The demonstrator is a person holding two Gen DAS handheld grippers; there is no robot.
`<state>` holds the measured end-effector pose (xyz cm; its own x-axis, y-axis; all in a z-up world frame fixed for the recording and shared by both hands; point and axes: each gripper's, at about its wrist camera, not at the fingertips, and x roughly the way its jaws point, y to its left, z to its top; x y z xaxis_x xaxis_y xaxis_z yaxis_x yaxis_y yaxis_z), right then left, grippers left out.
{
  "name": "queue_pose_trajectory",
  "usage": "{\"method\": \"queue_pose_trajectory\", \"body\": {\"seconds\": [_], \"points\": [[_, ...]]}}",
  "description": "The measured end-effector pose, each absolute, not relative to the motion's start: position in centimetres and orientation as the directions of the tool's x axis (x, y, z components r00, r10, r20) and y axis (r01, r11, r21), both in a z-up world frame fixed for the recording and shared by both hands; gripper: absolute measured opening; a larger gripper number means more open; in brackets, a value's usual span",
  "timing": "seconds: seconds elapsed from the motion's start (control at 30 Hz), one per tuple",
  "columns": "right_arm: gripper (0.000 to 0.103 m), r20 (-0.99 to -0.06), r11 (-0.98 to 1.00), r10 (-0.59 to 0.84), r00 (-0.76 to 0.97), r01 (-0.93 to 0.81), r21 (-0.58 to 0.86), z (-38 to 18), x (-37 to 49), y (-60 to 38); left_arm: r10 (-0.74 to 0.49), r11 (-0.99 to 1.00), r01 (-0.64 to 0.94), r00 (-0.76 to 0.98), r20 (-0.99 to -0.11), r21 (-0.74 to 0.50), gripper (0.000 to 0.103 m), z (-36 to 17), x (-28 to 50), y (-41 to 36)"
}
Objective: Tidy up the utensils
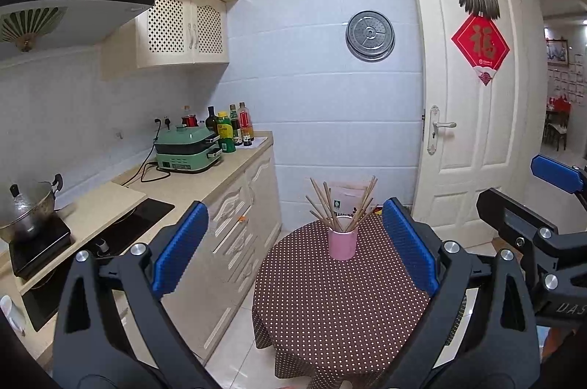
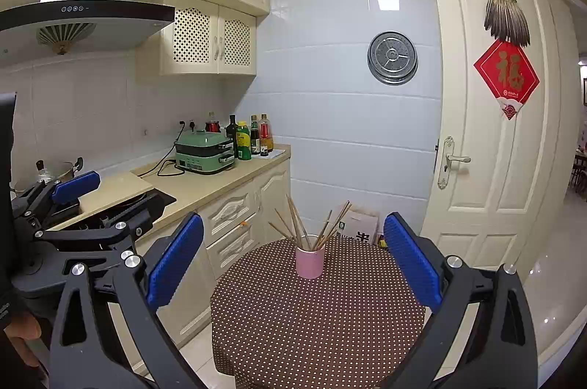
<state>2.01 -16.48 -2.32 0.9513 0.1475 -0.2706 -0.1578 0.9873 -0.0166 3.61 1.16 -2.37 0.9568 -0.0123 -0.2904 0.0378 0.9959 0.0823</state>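
Observation:
A pink cup (image 1: 342, 243) (image 2: 310, 260) stands upright near the far edge of a small round table (image 1: 330, 308) (image 2: 312, 323) with a brown dotted cloth. Several wooden chopsticks (image 1: 339, 205) (image 2: 308, 225) fan out of the cup. My left gripper (image 1: 295, 246) is open, held above the table's near side, well short of the cup, nothing between its blue pads. My right gripper (image 2: 293, 260) is open too, also short of the cup and holding nothing. Each gripper shows at the edge of the other's view.
A kitchen counter (image 1: 205, 183) (image 2: 205, 185) runs along the left with a green cooker (image 1: 187, 148) (image 2: 205, 156), bottles (image 1: 231, 128), a hob and a steel pot (image 1: 27, 209). A white door (image 1: 473, 117) (image 2: 495, 139) is on the right. A box (image 2: 361, 227) sits behind the table.

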Motion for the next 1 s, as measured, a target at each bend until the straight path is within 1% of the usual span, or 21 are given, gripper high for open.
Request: {"method": "queue_pose_trajectory", "body": {"seconds": [1.0], "points": [[0.095, -0.284, 0.986, 0.161, 0.945, -0.168, -0.003, -2.26, 2.97, -16.11, 0.006, 0.995, 0.022, 0.956, -0.292, 0.095, 0.094, -2.42, 4.13, 1.65]]}}
